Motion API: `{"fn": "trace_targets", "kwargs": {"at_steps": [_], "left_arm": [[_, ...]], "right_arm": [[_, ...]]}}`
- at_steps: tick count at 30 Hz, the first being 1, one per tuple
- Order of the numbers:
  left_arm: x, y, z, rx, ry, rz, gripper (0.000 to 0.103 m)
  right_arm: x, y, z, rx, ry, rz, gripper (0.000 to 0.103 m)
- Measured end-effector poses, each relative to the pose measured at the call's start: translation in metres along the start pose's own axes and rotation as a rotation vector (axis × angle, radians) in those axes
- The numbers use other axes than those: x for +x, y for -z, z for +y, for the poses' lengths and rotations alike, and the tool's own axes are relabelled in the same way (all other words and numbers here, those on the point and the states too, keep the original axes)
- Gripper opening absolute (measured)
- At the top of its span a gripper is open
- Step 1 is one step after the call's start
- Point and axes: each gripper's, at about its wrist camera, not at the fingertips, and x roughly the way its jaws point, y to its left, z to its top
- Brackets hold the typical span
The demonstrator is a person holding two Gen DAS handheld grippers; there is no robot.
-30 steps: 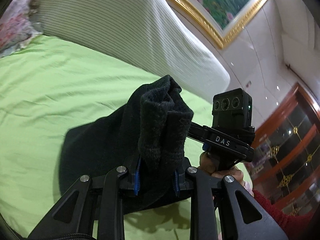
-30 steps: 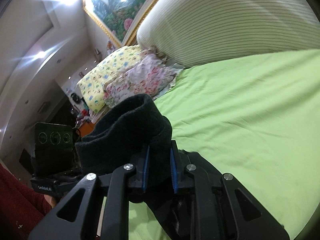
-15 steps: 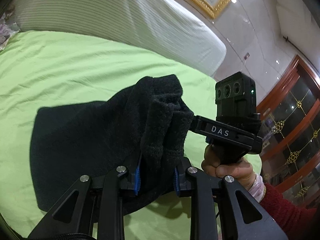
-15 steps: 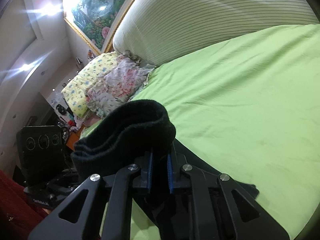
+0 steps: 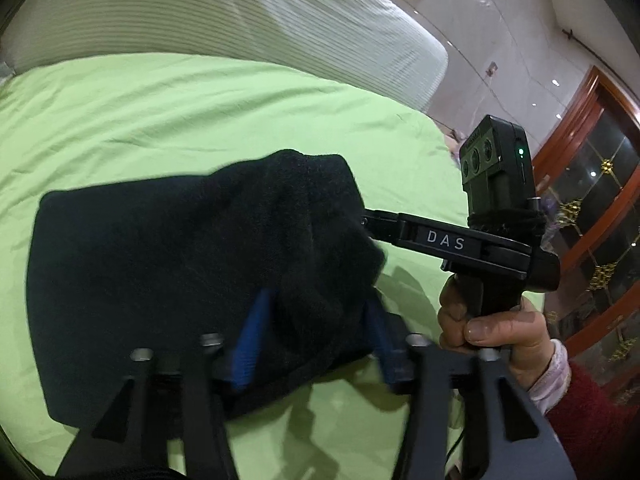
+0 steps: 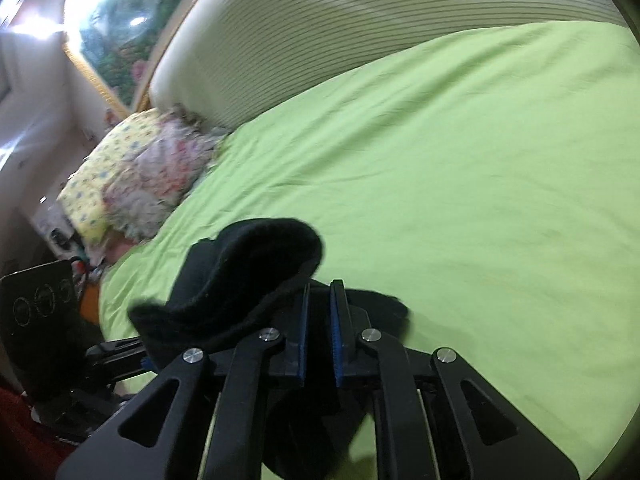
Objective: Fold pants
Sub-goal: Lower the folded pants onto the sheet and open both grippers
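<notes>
The black pants (image 5: 160, 272) lie folded on the green bed sheet (image 5: 200, 112), their near edge bunched up. My left gripper (image 5: 316, 344) has its jaws spread wider around that bunch, which still sits between the blue pads (image 5: 248, 344). My right gripper (image 6: 318, 320) is shut on the same bunched edge of the pants (image 6: 248, 280) and holds it just above the sheet (image 6: 460, 184). The right gripper also shows in the left wrist view (image 5: 440, 240), reaching into the fabric from the right.
A striped white headboard cushion (image 5: 240, 12) runs along the far side of the bed. Floral pillows (image 6: 136, 176) lie at the bed's left end. A wooden glass-door cabinet (image 5: 592, 208) stands to the right. A gold-framed painting (image 6: 120, 32) hangs above.
Both grippers came down toward the bed with the bunched edge, and more of the pants now lies flat. The left jaws have spread apart.
</notes>
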Motion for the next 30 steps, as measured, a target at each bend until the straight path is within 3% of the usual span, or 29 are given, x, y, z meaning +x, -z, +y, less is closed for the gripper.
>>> {"fn": "trace_targets", "kwargs": {"at_steps": [4,6,13,18,24,30], "left_arm": [[-0.004,0.003,-0.006,0.019,0.001,0.001,0.066],[-0.009,0.004,-0.005,0.019,0.014,0.004,0.066],[-0.047,0.008,0.014,-0.017,-0.007,-0.043,0.073],[-0.070,0.006,0.045,-0.106,-0.059,-0.090,0.075],[-0.086,0.003,0.088,-0.223,-0.125,-0.115,0.077],[-0.080,0.001,0.119,-0.305,-0.143,-0.100,0.078]], "right_arm": [[-0.012,0.006,-0.001,0.026,0.081,-0.019,0.024],[-0.018,0.008,-0.001,0.038,0.125,-0.029,0.045],[-0.047,0.004,0.016,0.065,0.228,-0.112,0.062],[-0.050,0.000,0.044,0.053,0.245,-0.137,0.085],[-0.026,0.002,0.064,0.028,0.322,-0.093,0.087],[-0.008,0.011,0.057,0.108,0.349,-0.052,0.087]]}}
